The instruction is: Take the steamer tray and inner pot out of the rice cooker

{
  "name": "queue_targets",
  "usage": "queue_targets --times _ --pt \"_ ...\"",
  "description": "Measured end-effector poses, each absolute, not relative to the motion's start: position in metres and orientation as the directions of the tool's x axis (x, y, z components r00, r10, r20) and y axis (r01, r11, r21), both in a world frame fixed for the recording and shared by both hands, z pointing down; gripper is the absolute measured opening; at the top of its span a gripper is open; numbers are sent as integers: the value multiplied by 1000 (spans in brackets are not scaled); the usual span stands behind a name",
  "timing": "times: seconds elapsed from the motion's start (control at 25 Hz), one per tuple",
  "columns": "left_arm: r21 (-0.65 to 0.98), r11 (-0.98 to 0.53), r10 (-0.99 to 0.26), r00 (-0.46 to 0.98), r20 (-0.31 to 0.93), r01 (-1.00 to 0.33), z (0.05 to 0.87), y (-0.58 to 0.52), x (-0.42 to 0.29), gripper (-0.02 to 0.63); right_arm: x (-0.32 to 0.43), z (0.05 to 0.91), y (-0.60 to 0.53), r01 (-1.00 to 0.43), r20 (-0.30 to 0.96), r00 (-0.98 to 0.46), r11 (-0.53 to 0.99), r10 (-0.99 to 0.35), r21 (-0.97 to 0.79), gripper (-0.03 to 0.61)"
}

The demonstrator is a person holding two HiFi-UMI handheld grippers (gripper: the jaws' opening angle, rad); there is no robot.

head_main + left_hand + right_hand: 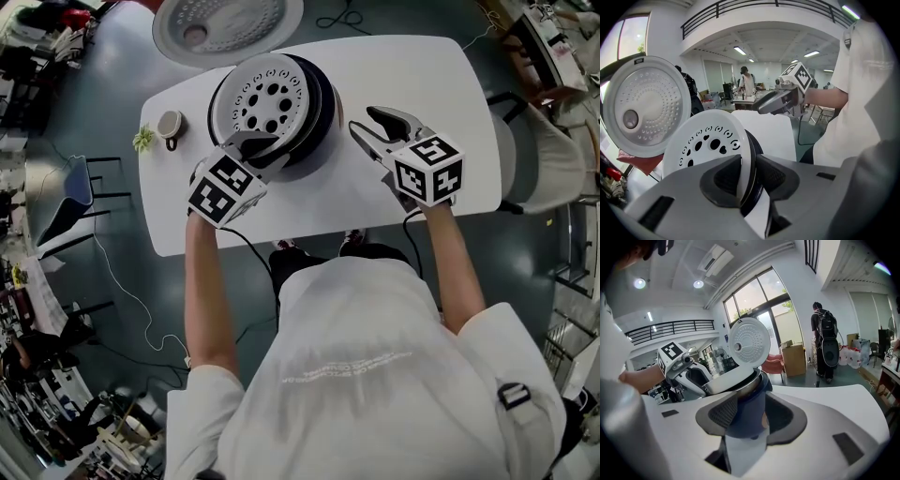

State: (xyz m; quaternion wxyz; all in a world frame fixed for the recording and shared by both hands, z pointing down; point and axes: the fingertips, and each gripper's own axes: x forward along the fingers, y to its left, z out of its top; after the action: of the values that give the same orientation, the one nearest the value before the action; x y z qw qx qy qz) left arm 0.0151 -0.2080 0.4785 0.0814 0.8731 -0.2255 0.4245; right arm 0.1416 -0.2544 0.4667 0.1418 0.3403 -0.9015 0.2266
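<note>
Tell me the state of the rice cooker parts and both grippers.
Lid: open, swung back.
Steamer tray: tilted on the cooker, rim gripped.
Inner pot: seated in the cooker.
Left gripper: jaws shut on the steamer tray's rim.
Right gripper: jaws open, empty, beside the cooker.

Overhead head view; gripper views flank the rice cooker (326, 105).

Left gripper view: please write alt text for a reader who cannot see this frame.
The left gripper clamps the rim of a white, perforated steamer tray, which stands tilted. The round open lid is at left. The right gripper hovers over the white table beyond.
</note>
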Motion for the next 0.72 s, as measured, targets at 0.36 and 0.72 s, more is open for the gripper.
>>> queue_targets --times 0.36,0.72 --pt "-83 -856 -422 597 682 -510 449 -215 14 66 137 463 -254 -671 402 -734 676 -547 -304 190" --pt "-127 -786 -568 624 537 -606 416 -223 0 60 148 446 -253 -719 426 -658 686 -620 -113 202"
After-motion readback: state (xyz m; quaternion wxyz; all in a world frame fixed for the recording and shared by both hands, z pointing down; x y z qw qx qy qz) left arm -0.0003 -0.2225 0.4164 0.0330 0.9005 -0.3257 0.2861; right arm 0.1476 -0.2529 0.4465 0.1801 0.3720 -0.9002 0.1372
